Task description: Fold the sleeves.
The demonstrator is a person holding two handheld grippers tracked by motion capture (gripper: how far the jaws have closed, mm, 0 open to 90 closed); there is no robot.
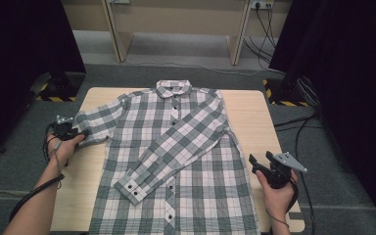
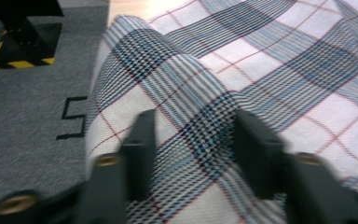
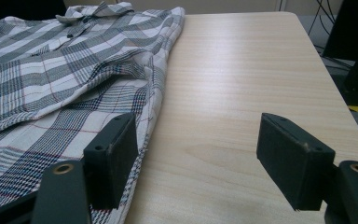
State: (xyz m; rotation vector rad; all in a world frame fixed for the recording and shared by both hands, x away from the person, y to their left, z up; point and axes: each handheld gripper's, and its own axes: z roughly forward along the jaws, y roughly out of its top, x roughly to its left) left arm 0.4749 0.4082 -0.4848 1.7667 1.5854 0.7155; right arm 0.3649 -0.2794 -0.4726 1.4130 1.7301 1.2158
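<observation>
Two hand-held grippers frame a plaid shirt spread face up on a pale wooden table, collar toward the far edge. At the left edge, the left gripper has its jaws partly closed around the bunched cuff end of the shirt's outstretched sleeve, the cloth humped between the two black pads. Across the shirt's front, the other sleeve lies folded diagonally. At the right, the right gripper hovers beside the shirt's hem edge, its jaws spread wide over bare tabletop, gripping nothing
</observation>
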